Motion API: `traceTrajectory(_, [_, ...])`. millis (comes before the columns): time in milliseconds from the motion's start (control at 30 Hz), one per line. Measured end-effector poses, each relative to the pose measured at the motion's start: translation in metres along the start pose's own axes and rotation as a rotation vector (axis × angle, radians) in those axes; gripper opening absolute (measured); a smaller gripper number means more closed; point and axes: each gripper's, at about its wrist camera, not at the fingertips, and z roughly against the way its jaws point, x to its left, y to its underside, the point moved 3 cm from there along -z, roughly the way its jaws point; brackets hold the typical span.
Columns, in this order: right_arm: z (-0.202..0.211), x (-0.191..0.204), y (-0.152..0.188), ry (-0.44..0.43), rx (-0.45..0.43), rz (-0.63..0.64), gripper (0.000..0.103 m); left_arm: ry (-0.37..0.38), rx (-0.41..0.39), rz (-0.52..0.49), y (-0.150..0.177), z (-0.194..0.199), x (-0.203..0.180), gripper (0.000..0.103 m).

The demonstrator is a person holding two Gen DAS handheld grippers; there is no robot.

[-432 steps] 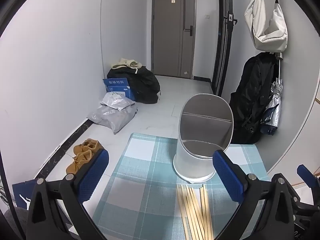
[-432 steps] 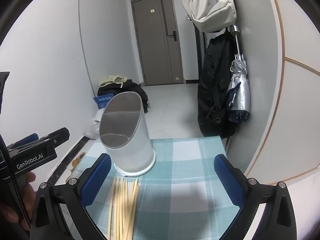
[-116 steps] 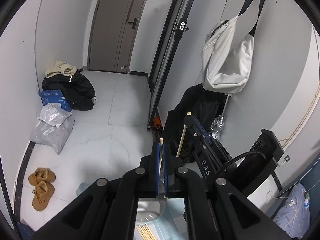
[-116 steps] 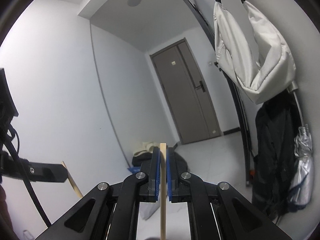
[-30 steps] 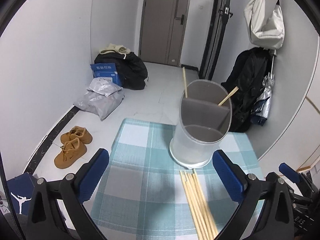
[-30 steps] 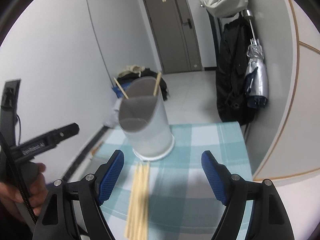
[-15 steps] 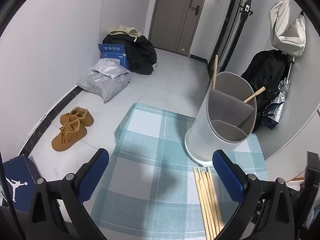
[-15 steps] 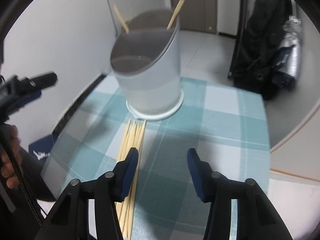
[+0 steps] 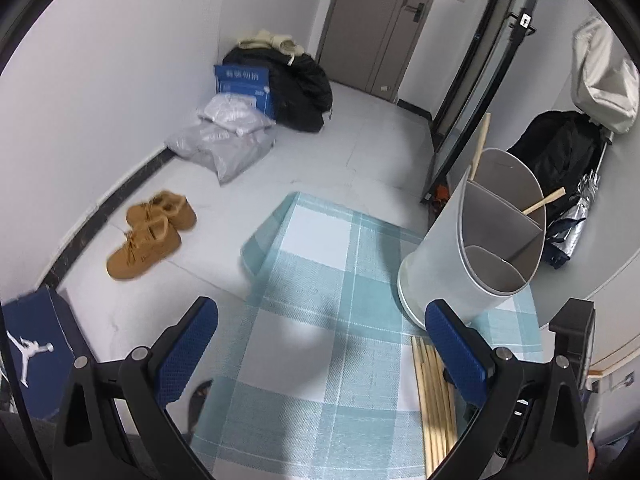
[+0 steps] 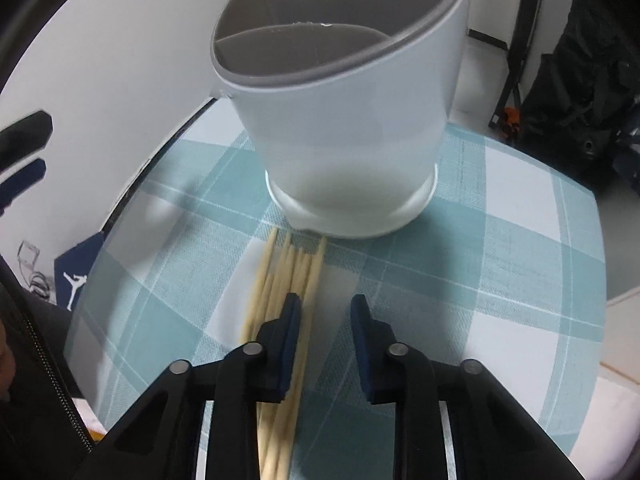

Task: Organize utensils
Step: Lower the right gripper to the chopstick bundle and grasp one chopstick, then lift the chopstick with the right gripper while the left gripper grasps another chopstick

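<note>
Two chopsticks (image 9: 482, 142) already stand in the divided white holder (image 9: 472, 248), one in the rear compartment and one leaning out of the middle one, so the sorting looks begun but far from finished: a loose bundle of chopsticks (image 10: 288, 280) lies on the checked cloth (image 9: 320, 280) just in front of the holder's base. Going left to right, the left gripper (image 9: 320, 348) hangs over bare cloth with its jaws spread wide and nothing between them; the right gripper (image 10: 325, 320) is low over the bundle, jaws narrowed but not closed, its left finger over the sticks and holding none yet. Brown shoes (image 9: 150, 232) and bags (image 9: 228, 144) sit on the floor beyond, well clear. The holder close ahead seems the only obstacle to the pick.
</note>
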Motion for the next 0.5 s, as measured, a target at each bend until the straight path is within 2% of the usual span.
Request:
traceTrajectory(33, [-0.001, -0.001, -0.001, 0.007, 0.005, -0.001, 0.012, 0.026, 0.022, 0.018, -0.001, -0.002, 0.001, 0.102])
traceTrajectory(133, [-0.003, -0.009, 0.0, -0.035, 0.026, -0.053, 0.006, 0.066, 0.049, 0.061, -0.001, -0.005, 0.004, 0.102])
traceTrajectory(233, [-0.003, -0.015, 0.005, -0.044, 0.045, -0.082, 0.005, 0.047, 0.07, 0.064, 0.001, -0.011, 0.003, 0.102])
traceTrajectory(300, [0.0, -0.017, 0.008, -0.038, 0.056, -0.081, 0.004, 0.061, 0.088, 0.091, 0.002, -0.013, 0.004, 0.102])
traceTrajectory(400, [0.009, -0.019, 0.019, -0.027, 0.068, -0.055, 0.004, 0.063, 0.095, 0.116, 0.003, -0.013, 0.004, 0.102])
traceTrajectory(500, [0.019, -0.015, 0.029, -0.009, 0.069, -0.002, 0.004, 0.037, 0.076, 0.099, 0.004, -0.012, 0.002, 0.102])
